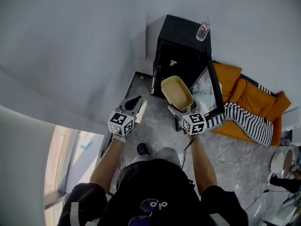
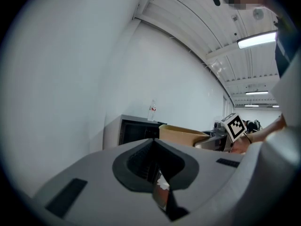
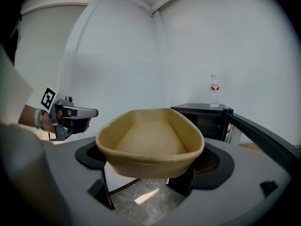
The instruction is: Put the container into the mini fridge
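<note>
right gripper (image 1: 181, 109) is gripping the shallow tan oval container (image 3: 150, 140), lifted near the door-open black mini fridge (image 1: 181, 55) at its 12 o'clock; placing inside not yet done. left gripper (image 1: 134, 103) is hanging closed, empty, at 8 o'clock.

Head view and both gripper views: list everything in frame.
fridge: 1, black, door open, against the wall
bottle: 1, clear with red label, on top of fridge
container: 1, tan, empty, held up before fridge opening
cushion: 1, orange, on floor right of fridge
striped cloth: 1, black and white, over cushion edge
left tongs: 1, grey, shut, empty, left of container
right tongs: 1, grey, shut on container
</note>
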`<state>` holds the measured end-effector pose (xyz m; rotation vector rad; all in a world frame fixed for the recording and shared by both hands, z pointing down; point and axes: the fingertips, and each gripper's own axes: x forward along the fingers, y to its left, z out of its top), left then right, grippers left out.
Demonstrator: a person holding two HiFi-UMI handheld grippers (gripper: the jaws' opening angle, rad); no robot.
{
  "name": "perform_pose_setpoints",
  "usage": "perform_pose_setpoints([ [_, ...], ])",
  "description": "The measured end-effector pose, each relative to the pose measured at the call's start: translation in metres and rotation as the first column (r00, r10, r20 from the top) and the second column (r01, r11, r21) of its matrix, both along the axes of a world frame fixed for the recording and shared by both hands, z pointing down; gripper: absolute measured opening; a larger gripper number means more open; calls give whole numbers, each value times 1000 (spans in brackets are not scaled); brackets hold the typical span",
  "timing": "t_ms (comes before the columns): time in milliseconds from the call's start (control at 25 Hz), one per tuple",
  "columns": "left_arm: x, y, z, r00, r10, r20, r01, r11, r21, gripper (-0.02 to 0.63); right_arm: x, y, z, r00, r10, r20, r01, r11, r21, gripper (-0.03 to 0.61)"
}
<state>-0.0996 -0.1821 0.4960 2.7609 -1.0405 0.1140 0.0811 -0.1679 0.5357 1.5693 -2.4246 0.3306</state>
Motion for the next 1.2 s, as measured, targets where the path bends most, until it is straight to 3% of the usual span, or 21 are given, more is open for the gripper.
perform_pose_setpoints([
  [480,16,-44,10,999,39,4,-39,999,-10,8,13,-45,14,999,32,2,-32,999,-15,540],
  [1200,81,-195,33,993,106,46,-103,993,-57,8,50,-188,36,999,39,6,-39,998,-57,540],
])
